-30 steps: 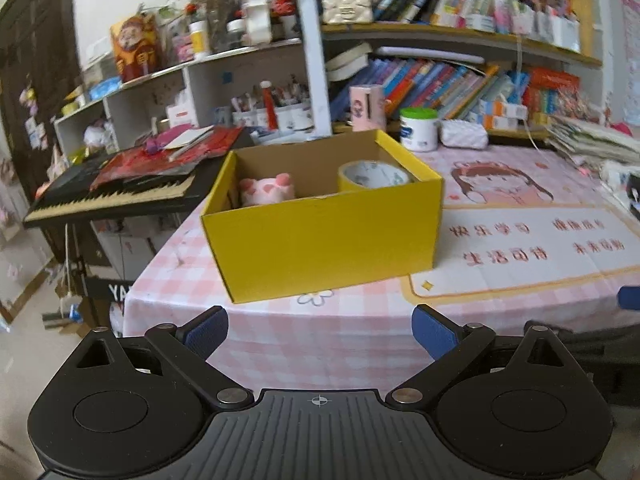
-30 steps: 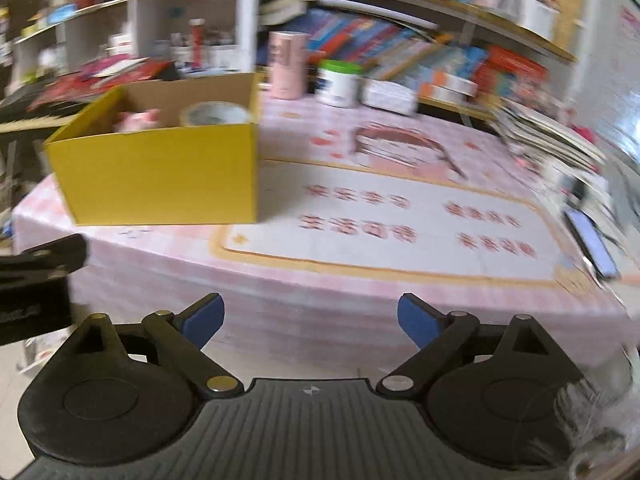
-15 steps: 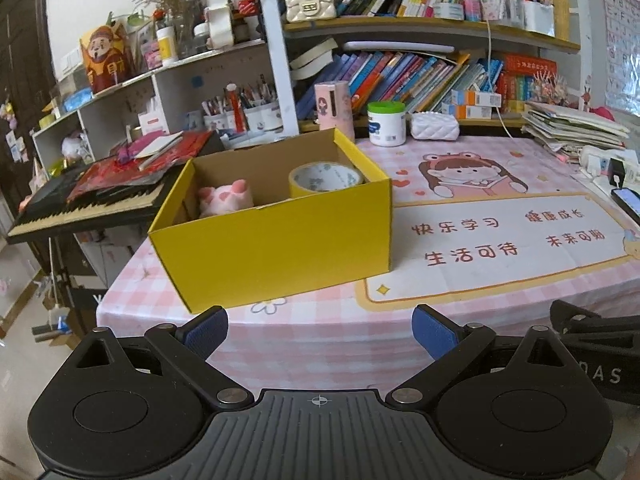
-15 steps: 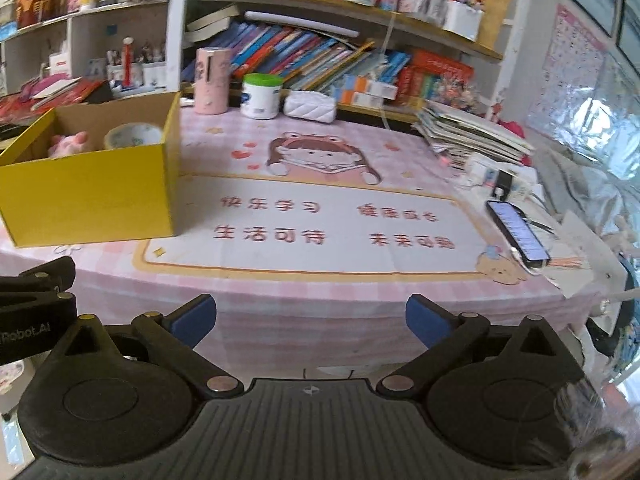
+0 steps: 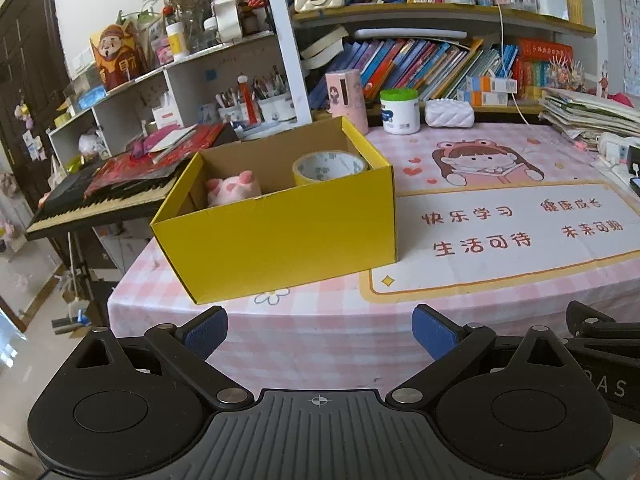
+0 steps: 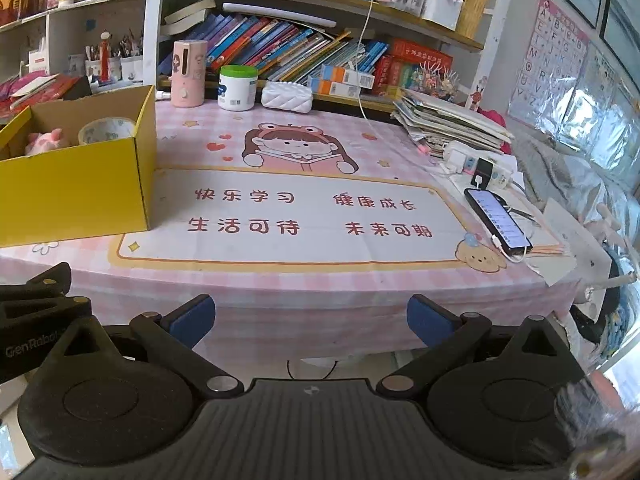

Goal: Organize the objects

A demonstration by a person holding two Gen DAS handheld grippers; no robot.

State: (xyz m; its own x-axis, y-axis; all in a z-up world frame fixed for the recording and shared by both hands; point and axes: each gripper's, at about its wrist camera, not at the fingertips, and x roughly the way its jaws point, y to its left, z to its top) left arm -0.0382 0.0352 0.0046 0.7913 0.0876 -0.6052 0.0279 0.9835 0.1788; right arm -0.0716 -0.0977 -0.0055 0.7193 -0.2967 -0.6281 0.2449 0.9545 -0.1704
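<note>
1. Both jaws were wide apart and held nothing. The left gripper [image 5: 319,330] and the right gripper [image 6: 310,316] hung in front of the near edge of the table [image 6: 320,280], side by side.
2. Each gripper had blue pads [image 5: 206,330] on its two tips.
3. A yellow box [image 5: 280,240] sat open on the left part of the table, on the pink checked cloth [image 5: 320,320].
4. Inside the box lay a pink soft toy [image 5: 234,192] on the left and a roll of tape [image 5: 330,166] on the right. They were near each other. The tape roll leaned against the right wall of the box.
5. From the right gripper's camera, the box [image 6: 76,188] was far to the left, with the toy [image 6: 46,142] and the tape [image 6: 107,130] showing over its wall.
6. A big mat [image 6: 288,216] with a girl's picture and red writing covered the middle of the table. The box's right corner sat just on the mat's edge.
7. At the back of the table stood a pink tube-shaped thing [image 6: 188,72], a white jar with a green lid [image 6: 238,88] and a white puffy pouch [image 6: 287,97], all in a row.
8. A phone [image 6: 498,222] lay on the right side of the table with a white cord plugged in.
9. A pile of papers [image 6: 448,120] sat behind the phone.
10. Shelves full of books [image 6: 280,48] stood behind the table.
11. A black keyboard piano [image 5: 92,200] stood to the left of the table.
</note>
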